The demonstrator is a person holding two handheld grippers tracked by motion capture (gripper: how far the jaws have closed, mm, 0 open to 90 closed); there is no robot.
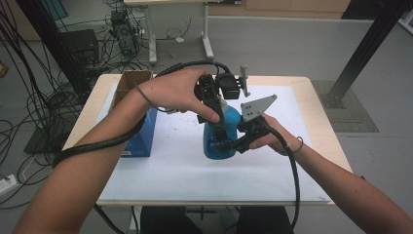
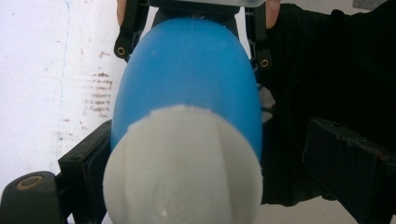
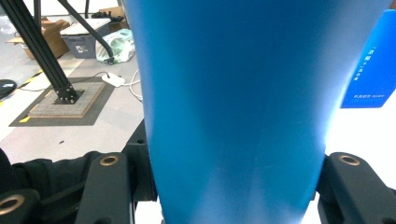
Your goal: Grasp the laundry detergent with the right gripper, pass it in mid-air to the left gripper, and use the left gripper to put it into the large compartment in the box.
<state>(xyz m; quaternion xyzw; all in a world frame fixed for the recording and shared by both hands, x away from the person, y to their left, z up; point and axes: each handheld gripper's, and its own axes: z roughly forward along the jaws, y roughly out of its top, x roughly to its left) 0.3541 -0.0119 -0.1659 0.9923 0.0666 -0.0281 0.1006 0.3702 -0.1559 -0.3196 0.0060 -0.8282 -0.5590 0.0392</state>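
Claws first: my right claw (image 1: 233, 145) is clamped on the lower body of the blue bottle (image 1: 220, 139), which stands upright on the white sheet (image 1: 185, 170) covering the counter (image 1: 316, 114). My left claw (image 1: 220, 127) reaches down from above, jaws either side of its white cap (image 2: 182, 168); I cannot tell whether they grip. Left of the bottle stands an open cardboard box (image 1: 131, 85) against a blue carton (image 1: 141, 136); its contents are hidden.
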